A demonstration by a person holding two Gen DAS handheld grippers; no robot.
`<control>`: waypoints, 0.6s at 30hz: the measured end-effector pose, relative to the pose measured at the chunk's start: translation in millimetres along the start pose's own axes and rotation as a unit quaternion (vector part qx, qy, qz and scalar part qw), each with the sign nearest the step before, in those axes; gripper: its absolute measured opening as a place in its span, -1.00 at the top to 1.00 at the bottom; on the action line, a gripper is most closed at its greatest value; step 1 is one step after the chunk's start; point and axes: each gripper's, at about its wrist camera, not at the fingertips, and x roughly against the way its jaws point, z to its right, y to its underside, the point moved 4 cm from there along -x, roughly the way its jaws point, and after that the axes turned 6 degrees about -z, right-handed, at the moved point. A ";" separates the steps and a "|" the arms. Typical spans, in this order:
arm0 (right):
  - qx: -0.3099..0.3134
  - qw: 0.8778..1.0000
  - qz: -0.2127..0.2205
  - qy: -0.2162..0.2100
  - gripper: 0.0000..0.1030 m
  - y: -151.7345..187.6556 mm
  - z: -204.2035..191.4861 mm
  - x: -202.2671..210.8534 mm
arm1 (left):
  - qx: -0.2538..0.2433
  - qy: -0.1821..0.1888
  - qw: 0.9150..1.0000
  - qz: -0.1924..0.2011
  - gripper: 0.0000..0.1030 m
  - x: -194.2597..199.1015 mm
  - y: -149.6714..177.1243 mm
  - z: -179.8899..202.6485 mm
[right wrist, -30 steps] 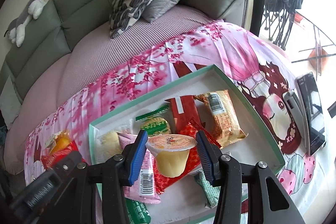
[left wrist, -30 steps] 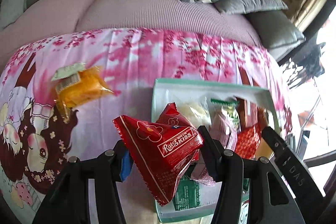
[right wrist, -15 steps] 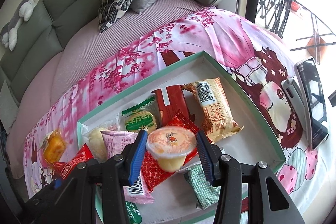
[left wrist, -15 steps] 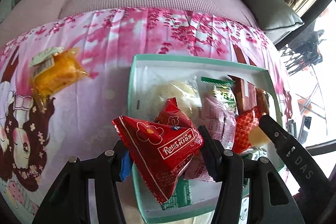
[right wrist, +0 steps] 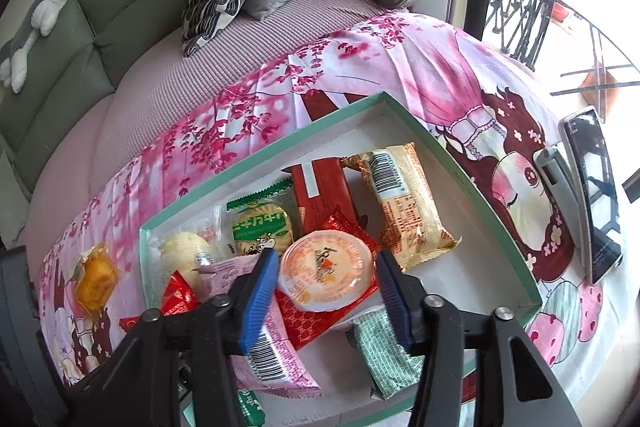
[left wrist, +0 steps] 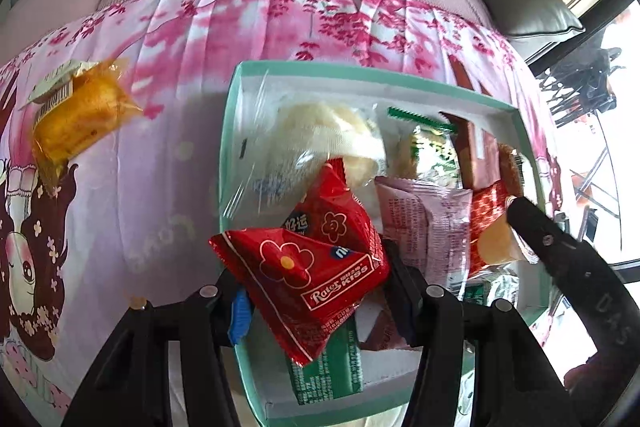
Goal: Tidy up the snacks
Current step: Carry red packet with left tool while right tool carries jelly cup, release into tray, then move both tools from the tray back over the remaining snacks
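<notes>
Left gripper (left wrist: 316, 291) clamped on a red Rater Kiss packet (left wrist: 308, 275), held above the near-left corner of the green-rimmed box (left wrist: 236, 131). Right gripper (right wrist: 326, 291) opening; the jelly cup (right wrist: 326, 269) sits between its blue pads (right wrist: 260, 299), clear of both, resting on packets inside the box.

Green-rimmed tray (right wrist: 460, 171) holds wrapped snacks; jelly cup (right wrist: 326, 277) rests atop red packet (right wrist: 320, 315)

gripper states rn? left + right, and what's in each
Left tongs: closed on the red Rater Kiss packet.
Right tongs: opening, pads clear of the jelly cup, which sits between them on snacks in the tray.
</notes>
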 end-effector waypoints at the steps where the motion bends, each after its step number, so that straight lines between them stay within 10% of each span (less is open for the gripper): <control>1: 0.000 1.000 0.000 0.003 -0.31 -0.2 0.3 -0.2 | 0.002 -0.002 1.000 -0.002 -0.12 -1.2 0.3 -1.2; 18: -0.010 1.000 0.007 0.004 -0.82 -0.8 2.2 -1.5 | 0.035 0.030 0.999 0.002 -0.59 16.9 -1.8 -9.7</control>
